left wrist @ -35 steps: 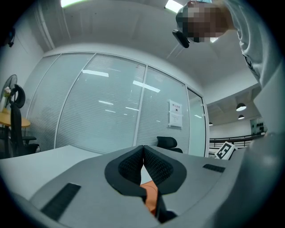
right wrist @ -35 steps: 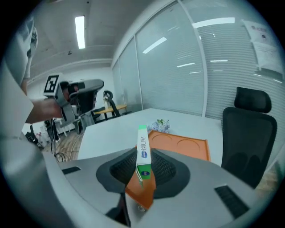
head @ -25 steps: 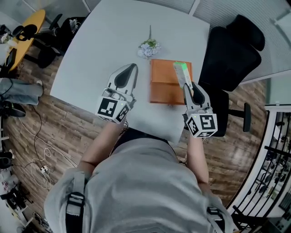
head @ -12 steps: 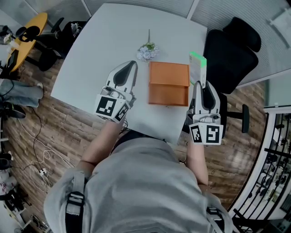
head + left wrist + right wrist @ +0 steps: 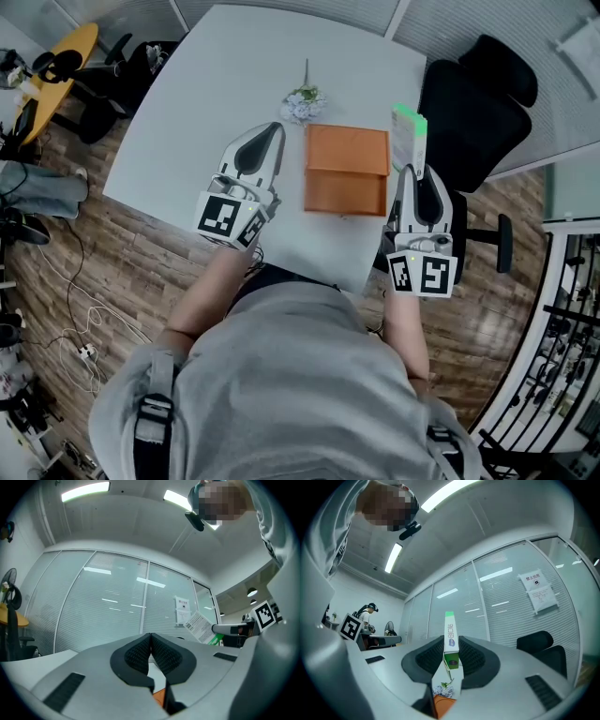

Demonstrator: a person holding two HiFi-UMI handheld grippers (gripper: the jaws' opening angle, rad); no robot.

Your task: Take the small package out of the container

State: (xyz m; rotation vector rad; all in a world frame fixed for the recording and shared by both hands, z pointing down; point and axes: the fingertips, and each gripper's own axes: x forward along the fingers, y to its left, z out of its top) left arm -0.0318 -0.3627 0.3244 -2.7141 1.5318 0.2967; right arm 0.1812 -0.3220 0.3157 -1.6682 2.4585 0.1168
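We stand at a white table (image 5: 216,75) in a room with glass walls, and the orange container (image 5: 347,169) sits on it between our two tongs. Our left tongs (image 5: 273,131) are pressed tight together with nothing in them. Our right tongs (image 5: 410,172) are pinching the small package (image 5: 409,139), a thin white box with a green end that sticks out past their tips, outside the container, with a little bunch of flowers (image 5: 302,103) farther out and to the left of those tips.

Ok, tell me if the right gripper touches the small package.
Touching. Right gripper view: the right gripper has both jaws pressed against the small package.
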